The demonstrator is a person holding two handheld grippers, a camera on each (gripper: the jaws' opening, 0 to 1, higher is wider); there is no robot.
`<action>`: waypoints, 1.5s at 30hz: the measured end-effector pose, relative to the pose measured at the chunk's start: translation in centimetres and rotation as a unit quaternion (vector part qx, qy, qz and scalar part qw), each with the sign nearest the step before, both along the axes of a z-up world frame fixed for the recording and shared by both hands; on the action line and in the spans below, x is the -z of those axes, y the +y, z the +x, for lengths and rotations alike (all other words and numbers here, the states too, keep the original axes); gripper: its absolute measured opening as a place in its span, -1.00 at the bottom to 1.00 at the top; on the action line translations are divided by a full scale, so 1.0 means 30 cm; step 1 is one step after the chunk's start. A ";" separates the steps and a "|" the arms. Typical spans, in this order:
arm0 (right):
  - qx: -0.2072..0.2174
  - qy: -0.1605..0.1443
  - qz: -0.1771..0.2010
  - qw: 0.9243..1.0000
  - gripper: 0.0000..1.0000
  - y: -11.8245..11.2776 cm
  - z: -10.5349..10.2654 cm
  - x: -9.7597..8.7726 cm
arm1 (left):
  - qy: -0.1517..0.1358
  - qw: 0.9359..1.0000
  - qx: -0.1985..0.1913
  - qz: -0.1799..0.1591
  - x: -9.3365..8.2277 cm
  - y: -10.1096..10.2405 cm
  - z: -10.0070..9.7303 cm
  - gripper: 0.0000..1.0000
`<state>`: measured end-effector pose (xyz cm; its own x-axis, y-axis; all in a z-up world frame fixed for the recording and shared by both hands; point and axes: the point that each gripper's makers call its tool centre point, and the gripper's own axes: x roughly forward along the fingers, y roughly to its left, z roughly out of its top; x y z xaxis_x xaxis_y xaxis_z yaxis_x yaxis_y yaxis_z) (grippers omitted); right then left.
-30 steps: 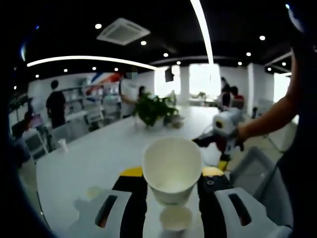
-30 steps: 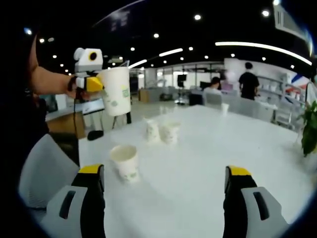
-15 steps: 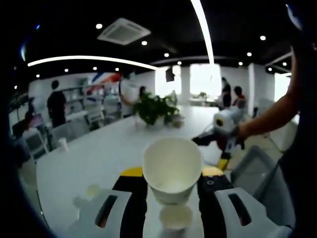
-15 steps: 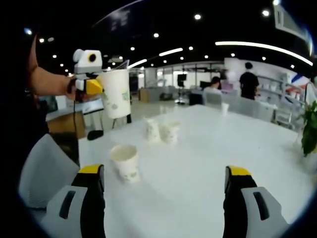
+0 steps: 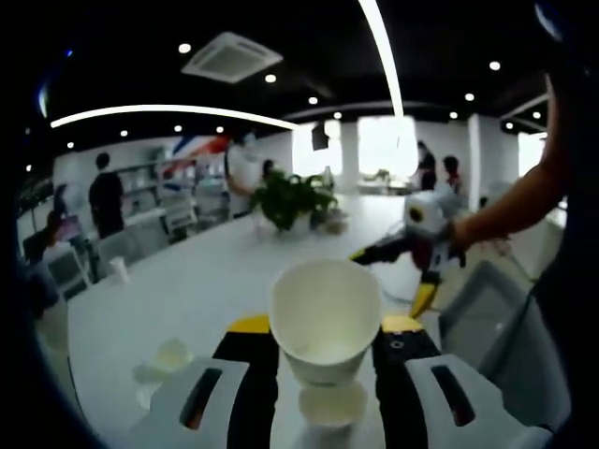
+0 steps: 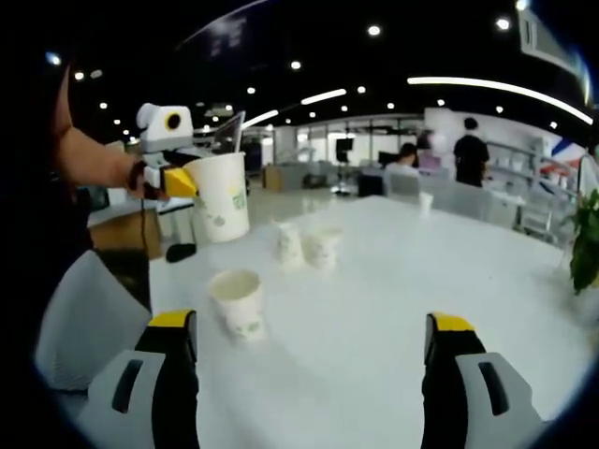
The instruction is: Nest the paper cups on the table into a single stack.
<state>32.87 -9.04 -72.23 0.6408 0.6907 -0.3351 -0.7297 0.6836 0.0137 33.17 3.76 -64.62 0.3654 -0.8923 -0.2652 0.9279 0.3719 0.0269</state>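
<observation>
The left claw (image 5: 325, 351) grips 1 paper cup (image 5: 325, 318) upright above a standing cup (image 5: 330, 404), ready to nest. The right claw (image 6: 312, 360) waits wide open, empty, over the bench (image 6: 393, 281).

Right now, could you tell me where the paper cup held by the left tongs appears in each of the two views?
Left gripper view: the held cup sits bottom centre, mouth towards the camera, between the left tongs.
Right gripper view: the same cup is at upper left, raised above the white table, with the left tongs at its rim.
Shared landmark: the potted plant on the table.
</observation>
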 end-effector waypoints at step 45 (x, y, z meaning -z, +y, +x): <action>0.004 0.008 -0.001 1.000 1.00 -0.011 -0.036 0.023 | 0.009 1.000 -0.023 0.011 0.179 -0.012 -0.006 -0.26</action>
